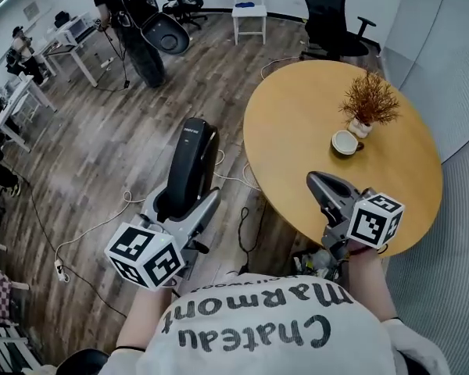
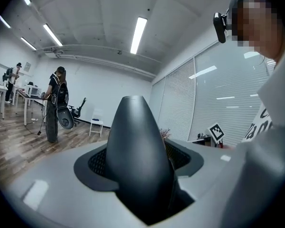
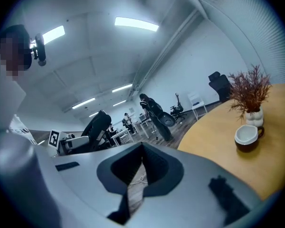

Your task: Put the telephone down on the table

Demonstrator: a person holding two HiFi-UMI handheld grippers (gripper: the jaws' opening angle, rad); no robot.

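Left gripper view: telephone (image 2: 138,151) apparently between fingers (image 2: 92,168)

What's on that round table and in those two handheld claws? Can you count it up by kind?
telephone, held in the left gripper: 1
cup on the table: 1
potted plant on the table: 1
Total: 3

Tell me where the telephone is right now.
In the head view the telephone is on the left, gripped in the left gripper above the wood floor, just left of the round table.
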